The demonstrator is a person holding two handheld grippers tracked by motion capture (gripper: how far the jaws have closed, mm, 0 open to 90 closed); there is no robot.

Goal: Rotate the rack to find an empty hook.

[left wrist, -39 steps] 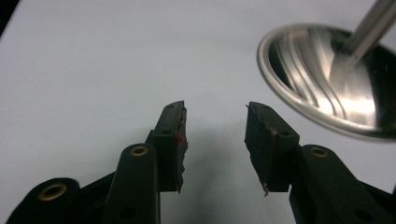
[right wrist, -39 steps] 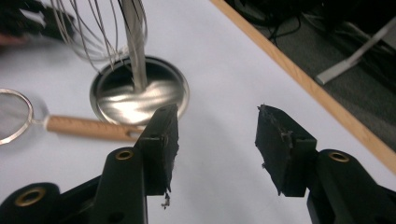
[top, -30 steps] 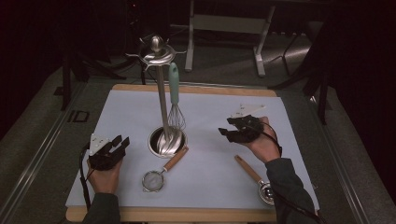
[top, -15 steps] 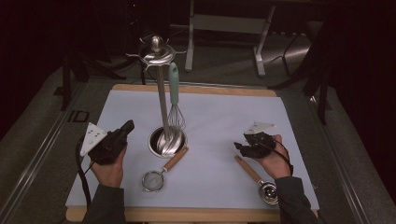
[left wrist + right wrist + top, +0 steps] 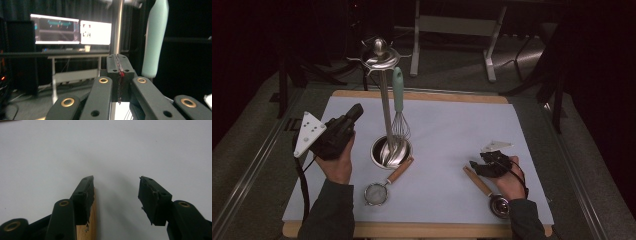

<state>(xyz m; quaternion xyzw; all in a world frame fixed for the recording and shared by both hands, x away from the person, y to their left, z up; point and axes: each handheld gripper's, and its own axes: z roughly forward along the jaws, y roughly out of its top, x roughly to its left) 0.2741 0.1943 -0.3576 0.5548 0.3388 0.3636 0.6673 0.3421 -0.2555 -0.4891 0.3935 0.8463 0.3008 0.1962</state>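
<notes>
Left tool (image 5: 354,112) raised, jaws just closed empty; right tool (image 5: 479,167) low, spread.

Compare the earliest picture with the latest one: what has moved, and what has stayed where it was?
The left gripper rose and its jaws closed, empty. The right gripper, open, came down over the wooden-handled spoon. The rack, whisk and strainer stayed put.
</notes>
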